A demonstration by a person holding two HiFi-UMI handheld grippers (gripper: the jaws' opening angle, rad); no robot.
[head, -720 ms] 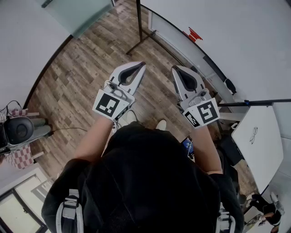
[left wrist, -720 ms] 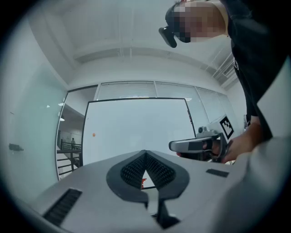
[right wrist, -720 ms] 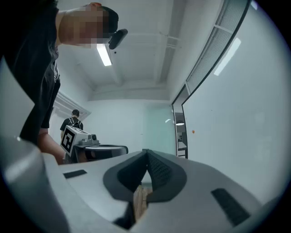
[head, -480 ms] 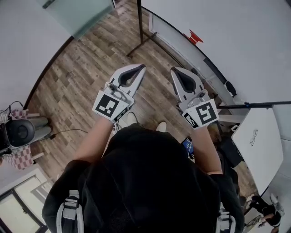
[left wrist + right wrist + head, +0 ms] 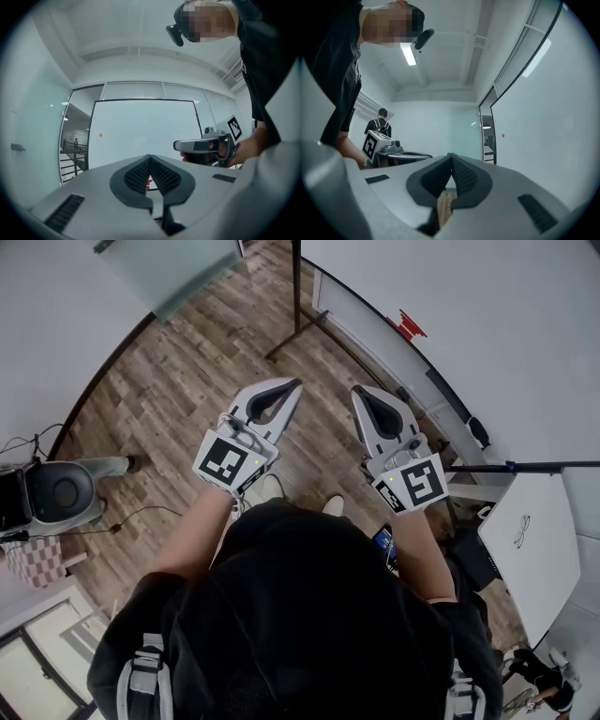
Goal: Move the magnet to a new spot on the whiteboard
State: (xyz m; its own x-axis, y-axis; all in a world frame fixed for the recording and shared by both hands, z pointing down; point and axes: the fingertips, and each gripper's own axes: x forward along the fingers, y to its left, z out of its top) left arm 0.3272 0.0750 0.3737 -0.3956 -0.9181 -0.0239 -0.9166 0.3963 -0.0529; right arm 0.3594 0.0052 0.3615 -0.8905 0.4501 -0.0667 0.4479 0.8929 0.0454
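Not much has changed in the last sec. Your left gripper (image 5: 294,386) and right gripper (image 5: 359,393) still sit side by side, held level over the wood floor (image 5: 169,381). Both pairs of jaws stay pressed together w/ nothing in them.

One small change: the whiteboard (image 5: 145,131), off at about 1 o'clock in the head view, has slid a bit nearer there. It looks like you're stepping up to it.

The magnet (image 5: 101,135) looks to be the tiny orange dot on the board's left half. In the left gripper view it's at 10 o'clock from the jaw tips, well apart from both grippers.

So the real job hasn't begun. Next, I think, you need to get closer, spread one pair of jaws and pinch that dot.
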